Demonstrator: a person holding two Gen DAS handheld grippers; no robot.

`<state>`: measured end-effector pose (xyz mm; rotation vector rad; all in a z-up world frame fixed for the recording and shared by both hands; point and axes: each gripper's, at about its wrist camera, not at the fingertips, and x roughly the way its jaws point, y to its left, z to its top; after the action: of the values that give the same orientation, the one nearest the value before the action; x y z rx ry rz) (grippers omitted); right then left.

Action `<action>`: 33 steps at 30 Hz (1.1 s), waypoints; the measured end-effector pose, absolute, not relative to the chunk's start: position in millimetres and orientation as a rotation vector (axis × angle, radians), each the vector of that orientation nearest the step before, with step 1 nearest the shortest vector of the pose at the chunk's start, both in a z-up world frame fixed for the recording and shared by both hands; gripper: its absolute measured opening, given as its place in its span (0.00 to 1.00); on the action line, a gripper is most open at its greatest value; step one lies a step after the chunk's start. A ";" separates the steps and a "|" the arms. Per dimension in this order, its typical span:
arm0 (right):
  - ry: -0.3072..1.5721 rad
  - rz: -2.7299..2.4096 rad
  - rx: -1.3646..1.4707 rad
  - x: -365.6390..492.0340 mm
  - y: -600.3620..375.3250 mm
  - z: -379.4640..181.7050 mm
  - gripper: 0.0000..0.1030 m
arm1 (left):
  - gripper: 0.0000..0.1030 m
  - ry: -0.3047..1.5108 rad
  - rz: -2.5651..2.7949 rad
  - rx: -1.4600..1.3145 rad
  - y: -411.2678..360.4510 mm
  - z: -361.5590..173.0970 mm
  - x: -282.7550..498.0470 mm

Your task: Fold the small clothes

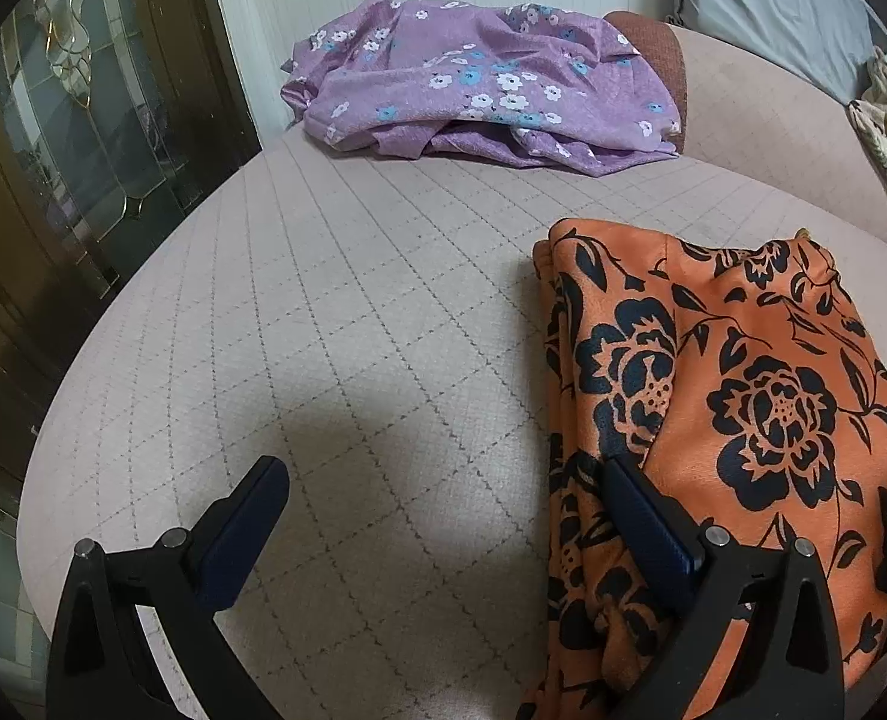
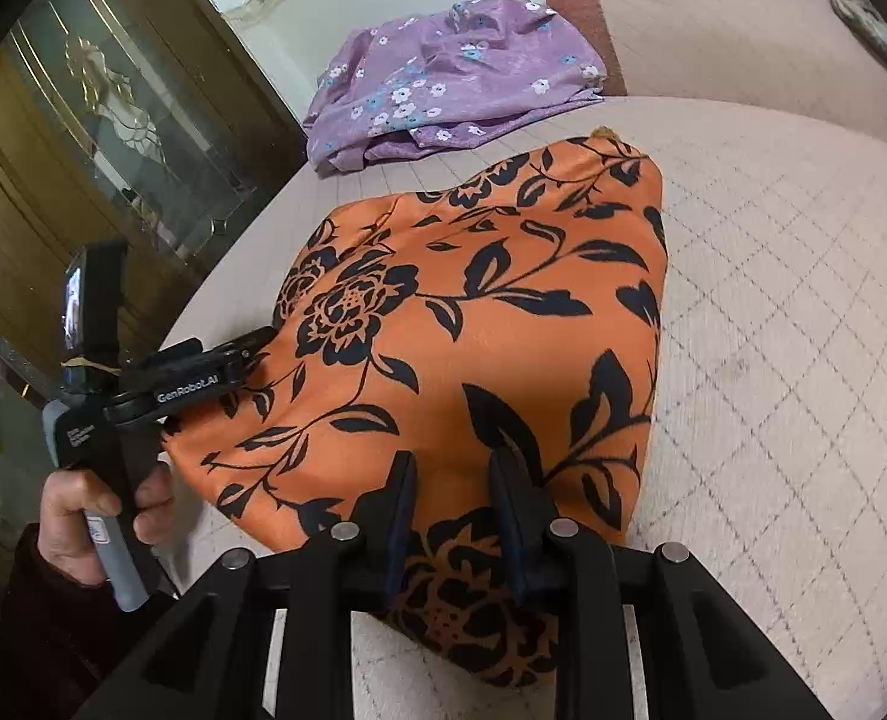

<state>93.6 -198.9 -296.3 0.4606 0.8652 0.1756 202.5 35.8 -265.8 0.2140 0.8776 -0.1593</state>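
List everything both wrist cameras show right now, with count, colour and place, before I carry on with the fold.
orange garment: one, orange with black flowers, near part of the bed, near edge between the right gripper's fingers
purple garment: one, purple with white and blue flowers, crumpled at the far side of the bed
bed cover: one, pale beige with a grid pattern, under both garments
cabinet: one, dark wood with glass doors, left of the bed
pillow: one, grey-blue, far right corner
left gripper: one, black, jaws wide open at the orange garment's left edge
right gripper: one, black, closed on the orange garment
hand: one, holding the left gripper's handle
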 end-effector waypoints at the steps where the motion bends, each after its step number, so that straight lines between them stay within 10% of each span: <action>1: 0.862 0.178 0.461 91.1 -199.2 -297.3 0.29 | 1.00 0.874 -0.158 0.217 35.6 -265.9 202.3; 33: 0.784 0.179 0.463 69.4 -200.6 -308.7 0.29 | 1.00 0.802 -0.093 0.244 31.4 -267.8 187.1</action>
<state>69.4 -200.6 -308.7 0.4631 0.7838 0.1791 187.1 31.4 -267.8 0.2441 0.8021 -0.0932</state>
